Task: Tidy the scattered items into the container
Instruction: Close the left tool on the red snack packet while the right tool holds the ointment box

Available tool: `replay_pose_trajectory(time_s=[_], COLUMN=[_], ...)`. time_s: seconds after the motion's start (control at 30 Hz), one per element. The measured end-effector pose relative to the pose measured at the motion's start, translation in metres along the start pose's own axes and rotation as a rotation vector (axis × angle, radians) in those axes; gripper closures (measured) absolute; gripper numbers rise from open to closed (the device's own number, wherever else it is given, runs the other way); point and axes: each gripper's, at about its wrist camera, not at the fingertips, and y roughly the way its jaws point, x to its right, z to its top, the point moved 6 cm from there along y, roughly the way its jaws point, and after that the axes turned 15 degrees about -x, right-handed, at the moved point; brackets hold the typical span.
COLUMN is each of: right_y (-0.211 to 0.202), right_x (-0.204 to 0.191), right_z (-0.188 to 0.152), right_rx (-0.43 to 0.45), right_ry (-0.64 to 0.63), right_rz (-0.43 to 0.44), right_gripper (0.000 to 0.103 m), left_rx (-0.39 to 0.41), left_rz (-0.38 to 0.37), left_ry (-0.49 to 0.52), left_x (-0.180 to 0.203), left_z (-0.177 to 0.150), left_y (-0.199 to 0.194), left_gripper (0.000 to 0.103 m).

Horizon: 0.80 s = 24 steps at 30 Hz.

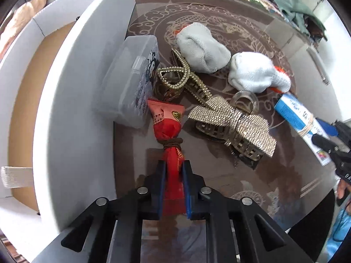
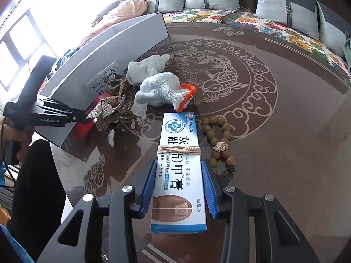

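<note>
Both tongs gripping items on the worktop, box at left.

Left wrist: left tongs (image 1: 173,171) clamp red packet (image 1: 169,129) lying just beside white container (image 1: 72,100); hair clips, rolled gloves near. Right wrist: right tongs (image 2: 178,184) pinch nail cream box (image 2: 178,175) flat on worktop (image 2: 285,131); bead bracelet (image 2: 219,140) just beside it.

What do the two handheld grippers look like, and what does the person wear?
Both the left gripper and the right gripper have black angular frames with round silver bolts and blue ribbed finger pads. The left one's side reads "GenRobot.AI". A thin black cable hangs nearby. The person wears black and light blue clothing.
</note>
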Motion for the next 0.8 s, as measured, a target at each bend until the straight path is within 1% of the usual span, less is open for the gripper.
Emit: replay_pose_trajectory(time_s=[0.07,0.4,0.53,0.6,0.7,0.8], right_y=[-0.001,-0.029,-0.042,-0.047,-0.047,-0.048], right_x=[0.0,-0.007,-0.013,-0.014,-0.015,-0.018], right_z=[-0.001,-0.013,-0.018,-0.019,-0.021,-0.024], right_rx=[0.005,0.061,0.089,0.102,0.098,0.094], right_ry=[0.005,0.049,0.064,0.078,0.103,0.111], right_rz=[0.002,0.006,-0.002,-0.002,-0.004,0.0], right_gripper=[0.062,0.062,0.062,0.062,0.062,0.062], left_rx=[0.028,0.148,0.19,0.204,0.214,0.182], left_rz=[-0.008,-0.158,-0.188,-0.199,-0.209,-0.205], left_ry=[-0.005,-0.059,-0.055,-0.06,-0.065,-0.062], left_x=[0.0,0.004,0.009,0.007,0.004,0.004], left_z=[-0.004,-0.037,-0.044,-0.045,-0.045,-0.05], left_y=[-0.005,-0.033,-0.047,-0.051,-0.055,-0.043], left_gripper=[0.091,0.092,0.094,0.094,0.094,0.094])
